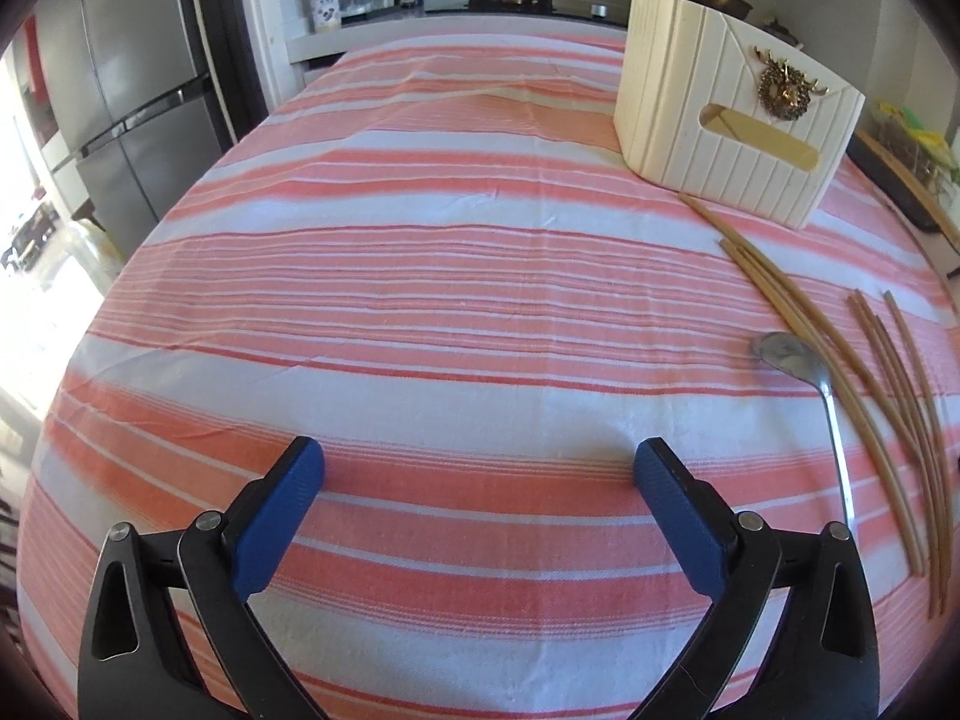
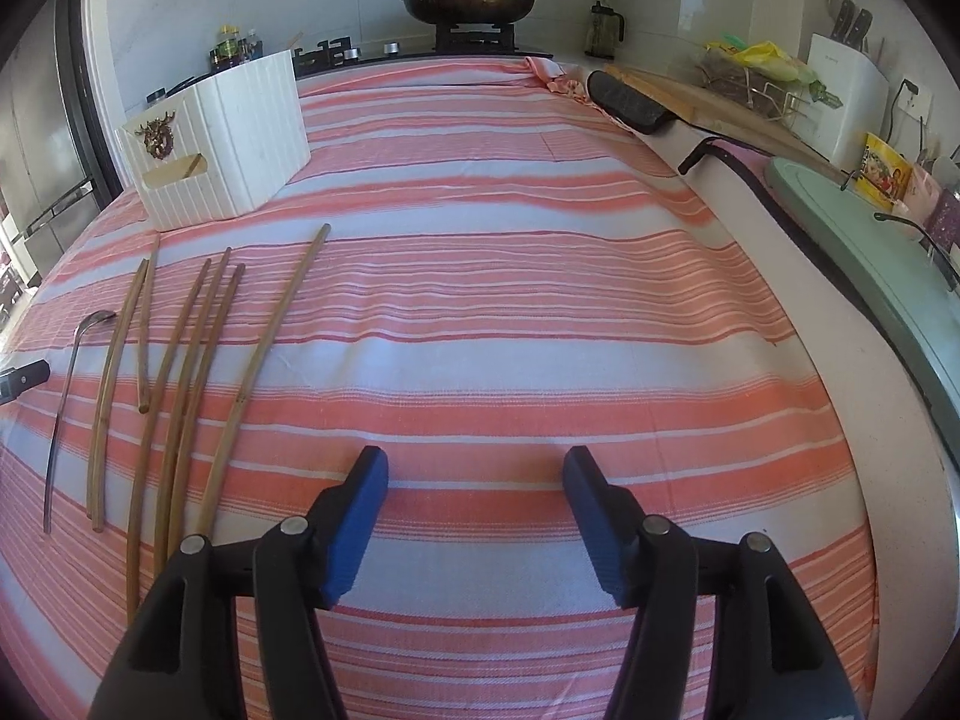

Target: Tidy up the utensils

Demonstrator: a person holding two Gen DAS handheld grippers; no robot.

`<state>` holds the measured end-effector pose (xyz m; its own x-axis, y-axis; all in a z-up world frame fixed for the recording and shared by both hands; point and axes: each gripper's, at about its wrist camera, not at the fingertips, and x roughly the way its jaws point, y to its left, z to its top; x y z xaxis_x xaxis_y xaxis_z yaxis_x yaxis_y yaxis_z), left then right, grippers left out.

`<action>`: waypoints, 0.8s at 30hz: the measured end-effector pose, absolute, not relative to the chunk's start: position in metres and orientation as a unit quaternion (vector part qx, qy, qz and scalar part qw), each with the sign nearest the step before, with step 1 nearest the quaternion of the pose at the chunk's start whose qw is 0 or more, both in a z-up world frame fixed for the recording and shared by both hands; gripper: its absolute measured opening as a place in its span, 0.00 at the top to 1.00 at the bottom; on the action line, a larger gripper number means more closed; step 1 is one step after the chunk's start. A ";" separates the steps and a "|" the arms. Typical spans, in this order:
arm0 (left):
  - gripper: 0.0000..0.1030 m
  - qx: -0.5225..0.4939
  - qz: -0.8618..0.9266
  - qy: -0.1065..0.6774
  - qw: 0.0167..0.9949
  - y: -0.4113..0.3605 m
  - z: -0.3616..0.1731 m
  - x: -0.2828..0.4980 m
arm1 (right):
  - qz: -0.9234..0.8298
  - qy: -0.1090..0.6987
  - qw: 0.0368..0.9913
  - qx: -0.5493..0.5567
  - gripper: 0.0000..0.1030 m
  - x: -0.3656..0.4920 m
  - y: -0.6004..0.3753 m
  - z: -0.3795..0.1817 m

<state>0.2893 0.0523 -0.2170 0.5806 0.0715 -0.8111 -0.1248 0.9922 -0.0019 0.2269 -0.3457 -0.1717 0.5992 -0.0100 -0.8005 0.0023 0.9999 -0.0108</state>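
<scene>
Left gripper (image 1: 479,468) at bottom centre of its view, jaws spread wide, nothing between them — only striped tablecloth (image 1: 390,276) below. Right gripper (image 2: 475,474) bottom centre of its view, jaws moderately apart, also empty. Chopsticks (image 2: 180,396) lie loose at left of the right-wrist view, fanned on the cloth; a metal spoon (image 2: 63,408) sits just left of them. White ribbed utensil box (image 2: 228,138) stands upper left — well apart from both grippers.
</scene>
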 end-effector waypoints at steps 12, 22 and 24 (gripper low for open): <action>0.00 -0.041 0.061 0.471 0.879 0.053 -0.218 0.294 | -0.001 0.449 0.894 -0.006 0.36 0.229 -0.343 -0.172; 0.00 -0.051 0.086 0.462 0.881 0.050 -0.219 0.294 | -0.001 0.449 0.894 -0.006 0.36 0.230 -0.343 -0.173; 0.00 -0.052 0.090 0.463 0.880 0.050 -0.219 0.295 | -0.001 0.448 0.894 -0.006 0.36 0.229 -0.343 -0.172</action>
<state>0.2951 0.0496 -0.2186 0.5553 0.1103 -0.8243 -0.2067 0.9784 -0.0083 0.2293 -0.3431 -0.1725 0.5977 -0.0071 -0.8017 -0.0030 0.9999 -0.0110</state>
